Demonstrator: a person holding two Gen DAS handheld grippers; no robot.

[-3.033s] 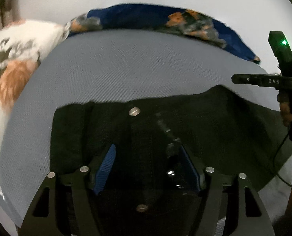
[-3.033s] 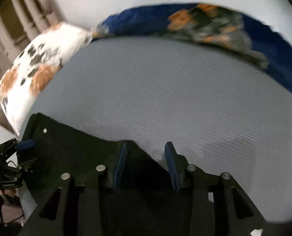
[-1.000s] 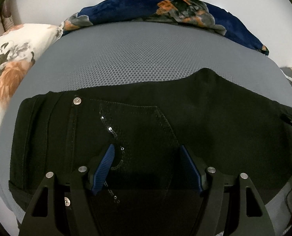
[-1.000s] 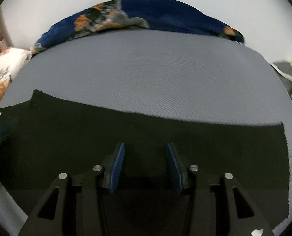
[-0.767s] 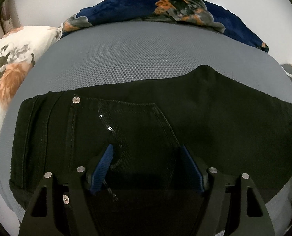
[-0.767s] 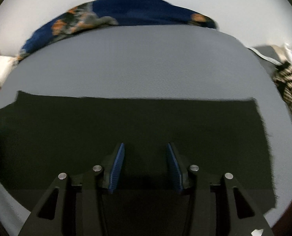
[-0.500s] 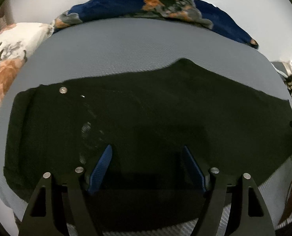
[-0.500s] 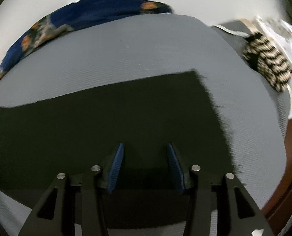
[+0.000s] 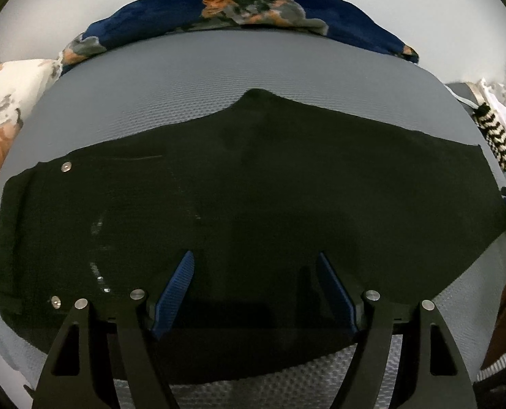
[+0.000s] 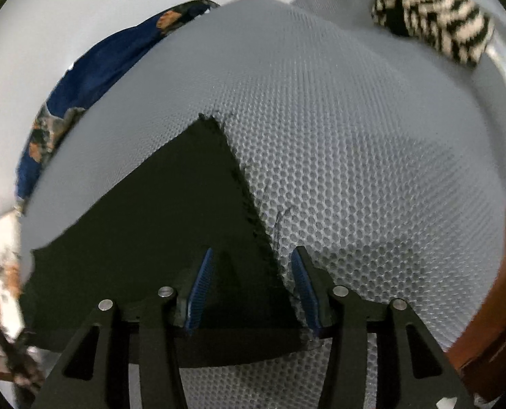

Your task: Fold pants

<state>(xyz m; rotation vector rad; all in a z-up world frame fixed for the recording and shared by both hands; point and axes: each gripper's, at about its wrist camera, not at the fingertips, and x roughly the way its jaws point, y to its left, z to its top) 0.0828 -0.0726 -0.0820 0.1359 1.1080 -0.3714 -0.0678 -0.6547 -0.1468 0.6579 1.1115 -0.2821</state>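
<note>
Grey mesh mattress (image 9: 219, 102) under black pants (image 9: 253, 187) — both grippers, left gripper (image 9: 254, 293) and right gripper (image 10: 249, 289), spread, empty; risk — right snags one hem (image 10: 249, 204) layer only.

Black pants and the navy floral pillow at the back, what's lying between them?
Nothing: in the left wrist view only bare grey mesh mattress lies between the black pants and the navy floral pillow.

one pants (image 9: 253, 187), two pillows (image 9: 246, 6), one mattress (image 9: 219, 64).

Black pants (image 9: 253, 187), grey honeycomb mattress (image 10: 355, 170), navy floral blanket (image 9: 253, 3), blue-padded fingers (image 9: 176, 289)
</note>
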